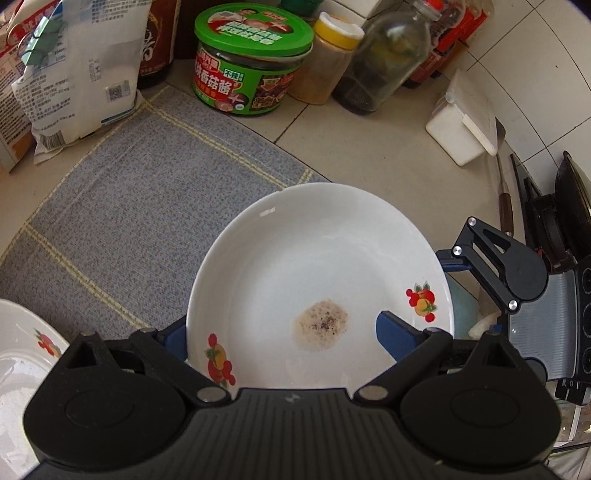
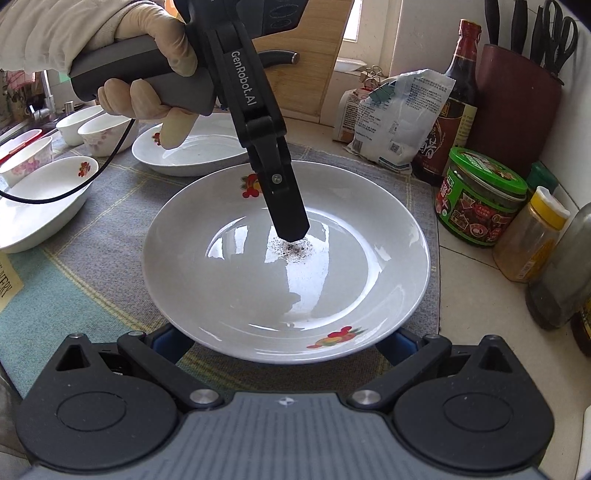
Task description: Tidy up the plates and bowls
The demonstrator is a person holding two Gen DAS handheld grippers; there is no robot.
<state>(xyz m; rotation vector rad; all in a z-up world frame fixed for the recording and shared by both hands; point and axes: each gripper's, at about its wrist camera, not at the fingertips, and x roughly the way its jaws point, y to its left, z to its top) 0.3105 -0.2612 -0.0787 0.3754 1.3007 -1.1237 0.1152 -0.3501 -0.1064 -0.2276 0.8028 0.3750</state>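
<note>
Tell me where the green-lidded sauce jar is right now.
The green-lidded sauce jar stands on the counter's right side, between the dark sauce bottle and the yellow-capped spice jar.

The left gripper [image 1: 284, 332] points steeply down with its jaws spread wide, held by a gloved hand [image 2: 147, 85] (pale sleeve [image 2: 44, 29] behind it). The right gripper [image 2: 284, 345] slants down from the near side, jaws equally wide.

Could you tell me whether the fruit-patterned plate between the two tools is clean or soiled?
Soiled. The plate carries a small patch of dark specks and pale residue near its centre; the rest looks bare and glossy.
</note>
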